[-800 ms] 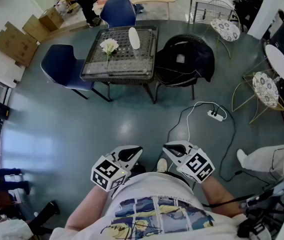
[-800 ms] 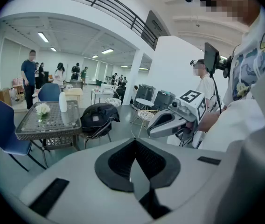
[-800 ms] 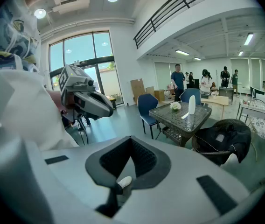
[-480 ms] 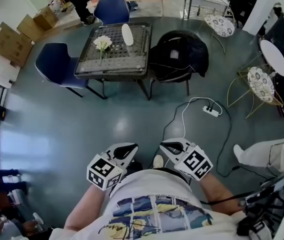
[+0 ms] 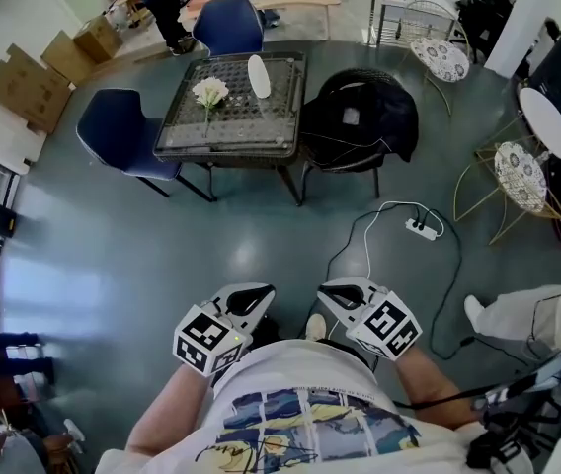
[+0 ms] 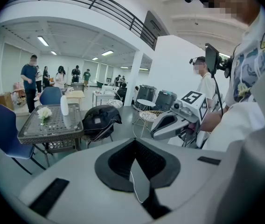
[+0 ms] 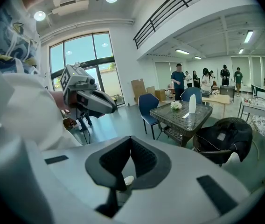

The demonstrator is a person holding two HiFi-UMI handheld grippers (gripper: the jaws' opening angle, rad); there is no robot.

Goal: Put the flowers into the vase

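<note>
A bunch of white flowers [image 5: 210,92] lies on a glass-topped wicker table [image 5: 229,136] far ahead, beside an upright white vase [image 5: 259,75]. The flowers [image 6: 44,113] and vase [image 6: 64,105] also show in the left gripper view, and the flowers [image 7: 176,105] and vase [image 7: 192,103] in the right gripper view. My left gripper [image 5: 251,302] and right gripper [image 5: 338,296] are held close to my body, far from the table. Both are shut with nothing between their jaws.
Blue chairs [image 5: 120,132] stand left of and behind the table. A dark chair with a black jacket [image 5: 364,117] stands on its right. A white power strip with cable [image 5: 421,228] lies on the grey floor. Wire chairs [image 5: 518,178] stand right. Cardboard boxes [image 5: 26,87] sit far left. People stand behind the table.
The view has shifted slightly, with the table a little lower and to the right in the head view than half a second ago. Both grippers stay shut by my body.
</note>
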